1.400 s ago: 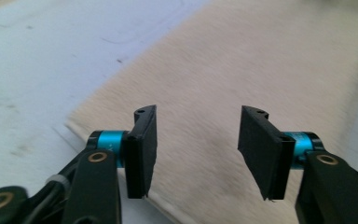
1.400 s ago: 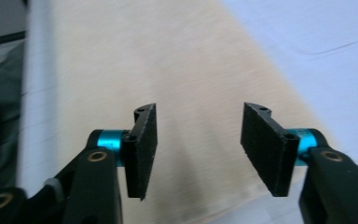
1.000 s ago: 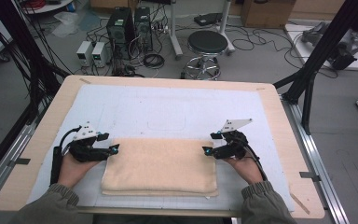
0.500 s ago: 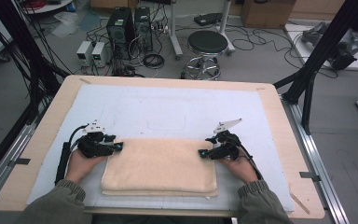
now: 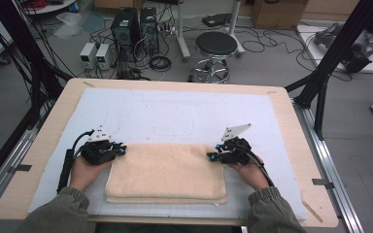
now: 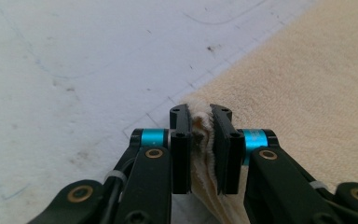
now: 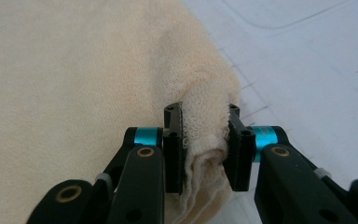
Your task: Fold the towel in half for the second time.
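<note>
Both grippers have slid slightly toward the person since the earlier frames, and their jaws have just been closing. The left gripper (image 5: 121, 151) now pinches the far left corner of the folded cream terry towel (image 5: 167, 170), several layers bunched between its pads (image 6: 182, 140). The right gripper (image 5: 212, 157) clamps the towel's far right corner the same way, a thick roll of cloth squeezed between its pads (image 7: 173, 140). The towel lies flat on the white padded mat (image 5: 184, 111), its near edge close to the mat's near border.

To fold well from here, I judge both corners should rise together, level and at equal speed, keeping the far edge taut between the grippers so no layer slips free, then travel toward the towel's near edge and be laid square on it.
</note>
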### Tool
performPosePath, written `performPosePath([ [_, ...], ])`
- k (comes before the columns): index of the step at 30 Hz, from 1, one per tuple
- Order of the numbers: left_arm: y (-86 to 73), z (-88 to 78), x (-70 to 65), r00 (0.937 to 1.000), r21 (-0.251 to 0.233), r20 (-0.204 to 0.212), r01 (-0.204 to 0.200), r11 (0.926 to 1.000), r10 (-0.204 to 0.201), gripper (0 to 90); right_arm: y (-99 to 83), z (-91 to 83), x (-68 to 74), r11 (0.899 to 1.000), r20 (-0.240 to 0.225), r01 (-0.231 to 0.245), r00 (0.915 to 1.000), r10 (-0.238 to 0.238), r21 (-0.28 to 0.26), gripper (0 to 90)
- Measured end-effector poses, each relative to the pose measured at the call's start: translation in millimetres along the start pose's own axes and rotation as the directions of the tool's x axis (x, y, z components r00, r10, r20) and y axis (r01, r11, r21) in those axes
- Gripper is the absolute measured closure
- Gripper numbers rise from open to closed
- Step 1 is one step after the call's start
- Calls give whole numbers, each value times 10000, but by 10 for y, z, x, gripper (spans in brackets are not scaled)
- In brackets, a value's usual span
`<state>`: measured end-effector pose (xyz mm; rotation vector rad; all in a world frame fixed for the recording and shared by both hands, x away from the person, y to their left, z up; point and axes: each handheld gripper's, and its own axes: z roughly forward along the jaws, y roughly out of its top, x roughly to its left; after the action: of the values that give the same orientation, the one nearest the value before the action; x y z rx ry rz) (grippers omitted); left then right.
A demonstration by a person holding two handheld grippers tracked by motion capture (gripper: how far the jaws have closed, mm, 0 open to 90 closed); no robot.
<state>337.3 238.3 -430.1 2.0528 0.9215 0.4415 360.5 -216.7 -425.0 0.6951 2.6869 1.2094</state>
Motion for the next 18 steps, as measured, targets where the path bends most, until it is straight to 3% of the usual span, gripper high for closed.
performPosePath([
  [3,62,-55,-4,9995,-213,-304,-37,9998,31,799,72,-58,3,9997,204,144,9997,-140,-208,737],
  [9,335,-111,25,9971,-747,-755,-104,9972,47,802,239,-137,-42,9989,721,308,9970,-282,-351,738],
  [18,842,-61,208,9913,-987,-1314,-81,9951,-49,803,584,-316,-313,9968,1449,81,9894,36,-798,741],
])
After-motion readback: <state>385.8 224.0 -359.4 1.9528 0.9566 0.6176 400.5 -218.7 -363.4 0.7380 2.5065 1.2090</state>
